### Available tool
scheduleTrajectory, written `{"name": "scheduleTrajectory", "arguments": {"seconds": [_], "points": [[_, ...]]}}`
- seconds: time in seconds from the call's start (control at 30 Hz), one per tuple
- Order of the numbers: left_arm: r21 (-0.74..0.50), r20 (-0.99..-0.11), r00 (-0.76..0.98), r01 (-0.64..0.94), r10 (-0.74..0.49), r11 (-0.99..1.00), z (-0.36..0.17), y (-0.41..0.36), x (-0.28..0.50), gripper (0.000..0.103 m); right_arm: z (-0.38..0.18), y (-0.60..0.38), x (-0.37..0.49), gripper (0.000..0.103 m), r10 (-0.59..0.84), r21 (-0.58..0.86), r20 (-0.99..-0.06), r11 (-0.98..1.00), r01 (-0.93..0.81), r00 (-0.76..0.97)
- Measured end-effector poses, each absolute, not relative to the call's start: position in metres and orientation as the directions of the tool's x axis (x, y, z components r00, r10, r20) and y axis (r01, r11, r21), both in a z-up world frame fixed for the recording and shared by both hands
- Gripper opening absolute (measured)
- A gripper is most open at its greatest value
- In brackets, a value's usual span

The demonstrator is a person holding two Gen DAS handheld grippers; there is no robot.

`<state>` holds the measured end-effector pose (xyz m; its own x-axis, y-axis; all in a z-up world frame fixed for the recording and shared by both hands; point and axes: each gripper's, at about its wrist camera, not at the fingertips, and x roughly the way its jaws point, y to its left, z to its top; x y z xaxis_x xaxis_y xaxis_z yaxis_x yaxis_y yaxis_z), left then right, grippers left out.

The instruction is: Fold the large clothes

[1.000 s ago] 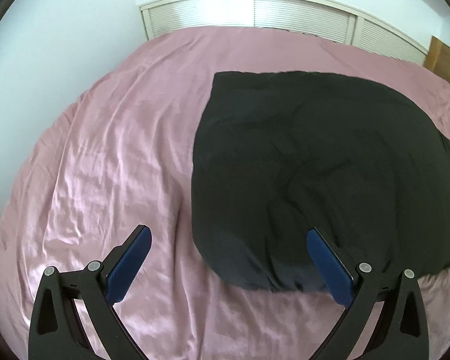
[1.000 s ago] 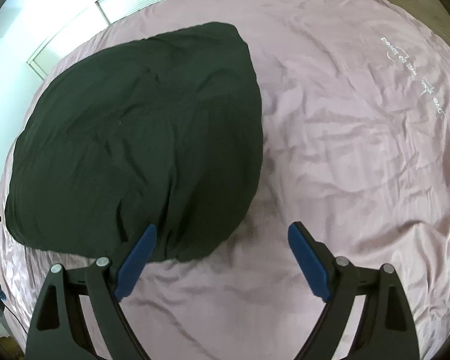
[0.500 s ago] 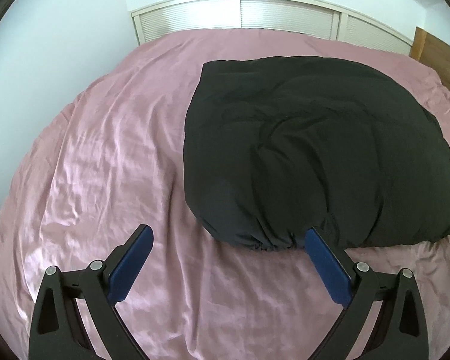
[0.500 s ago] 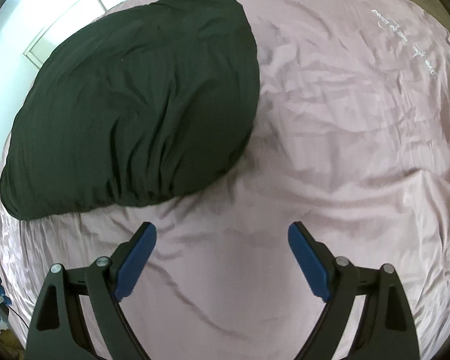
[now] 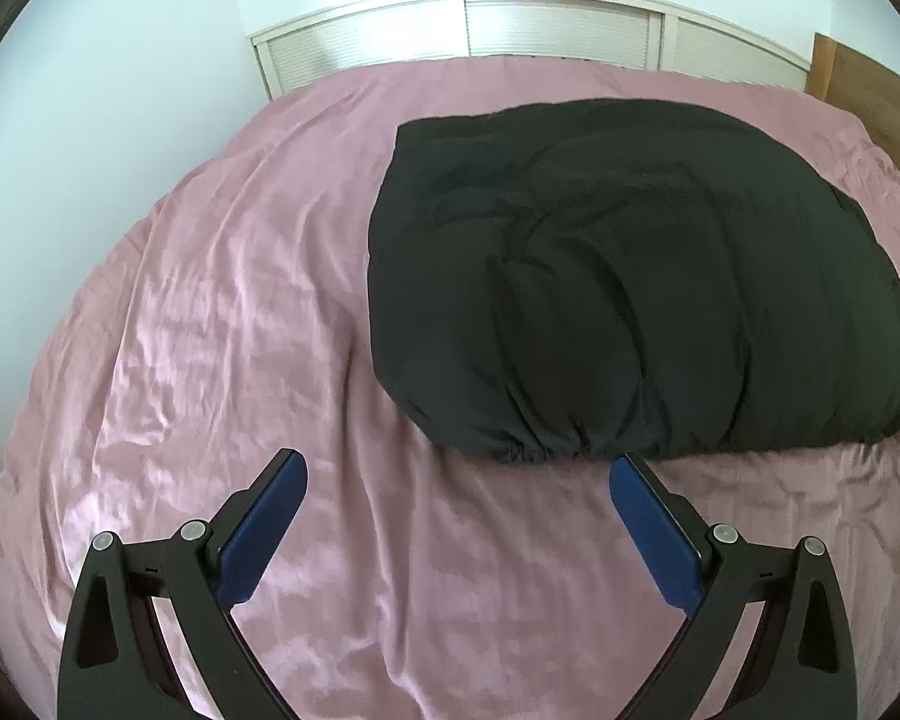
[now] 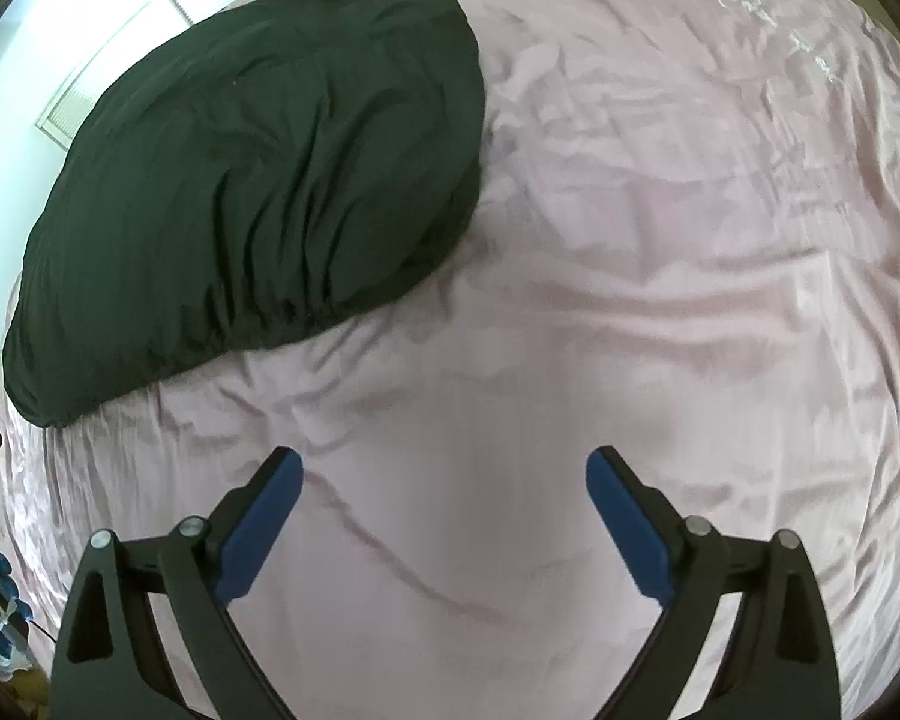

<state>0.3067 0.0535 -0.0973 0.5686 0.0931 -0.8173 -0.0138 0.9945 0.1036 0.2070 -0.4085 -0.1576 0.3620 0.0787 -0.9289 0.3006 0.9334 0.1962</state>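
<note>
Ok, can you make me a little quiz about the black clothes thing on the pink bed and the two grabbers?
1. True or false: the black garment lies folded on the pink bed sheet.
2. Which gripper holds the garment? A) the left gripper B) the right gripper C) neither
3. Fill in: the garment's nearest edge is gathered with ______.

Key
1. True.
2. C: both have nothing between their blue pads. The right gripper's jaws are opening.
3. Elastic. It puckers along the edge.
</note>
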Motion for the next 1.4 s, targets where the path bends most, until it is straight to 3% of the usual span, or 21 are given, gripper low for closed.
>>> {"name": "scheduleTrajectory", "arguments": {"seconds": [0.97,1.4], "points": [[0.047,-0.914,0.405,0.016,0.037,0.999,-0.139,0.067,0.259,0.102,-0.165,-0.395,0.154,0.102,0.082,0.2,-0.937,0.923,0.33,0.339],[-0.001,-0.93,0.361,-0.191,0.069,0.982,-0.137,0.155,0.268,0.102,-0.147,-0.441,0.18,0.103,0.119,0.262,-0.901,0.916,0.303,0.418]]}}
